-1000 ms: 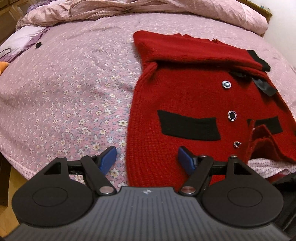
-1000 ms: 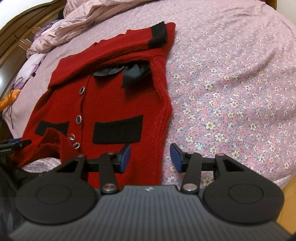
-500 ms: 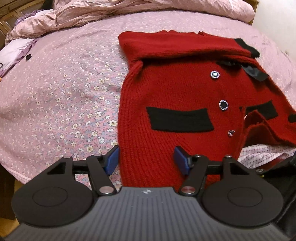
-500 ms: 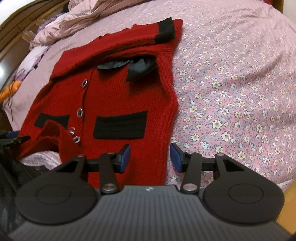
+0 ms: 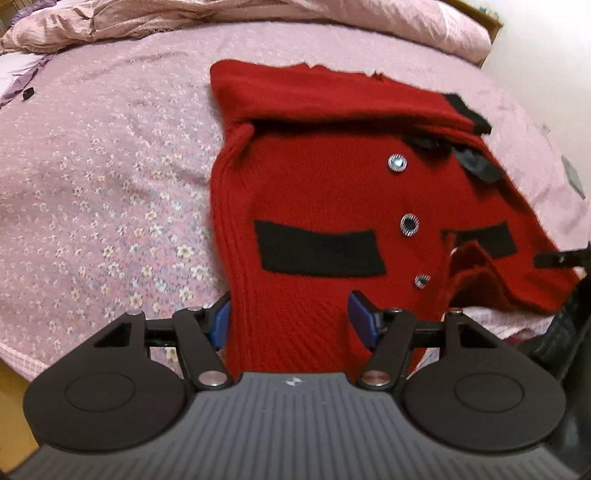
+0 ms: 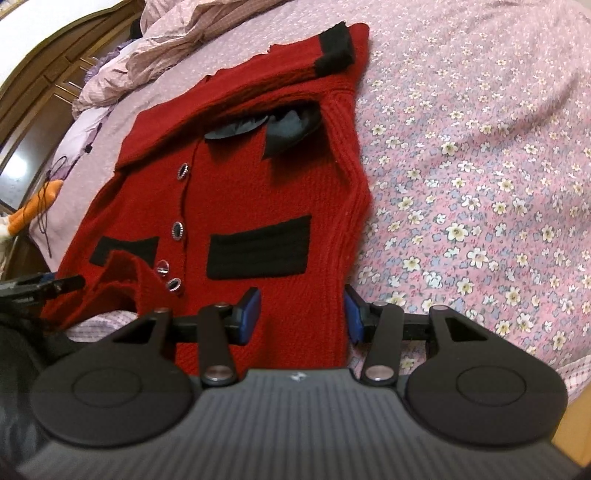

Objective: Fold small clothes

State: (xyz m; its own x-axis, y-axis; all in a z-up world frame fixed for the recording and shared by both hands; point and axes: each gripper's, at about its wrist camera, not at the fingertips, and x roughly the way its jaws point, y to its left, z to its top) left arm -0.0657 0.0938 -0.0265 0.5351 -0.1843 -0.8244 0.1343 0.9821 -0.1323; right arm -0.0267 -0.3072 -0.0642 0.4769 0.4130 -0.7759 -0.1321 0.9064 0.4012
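Both tongs parted, gripping nothing: left tongs astride the red cardigan's near-left hem corner, right tongs astride near-right corner. Cardigan lay face-up on bed, sleeves already folded across top. Step, prob.: pre-grasp for bottom-up fold. Next: lower, pinch hem evenly, lift twd collar. Floral sheet, rumpled duvet, wood headboard behind.

Right gripper hovering over near hem of red cardigan, jaws standing apart, blue pads straddling hem corner; contact not discernible. Cardigan lying buttoned on floral bedsheet ahead of fingers. Black pocket sitting just beyond fingertips. Hem flap turning up left of fingers. Other gripper's tip showing far left.
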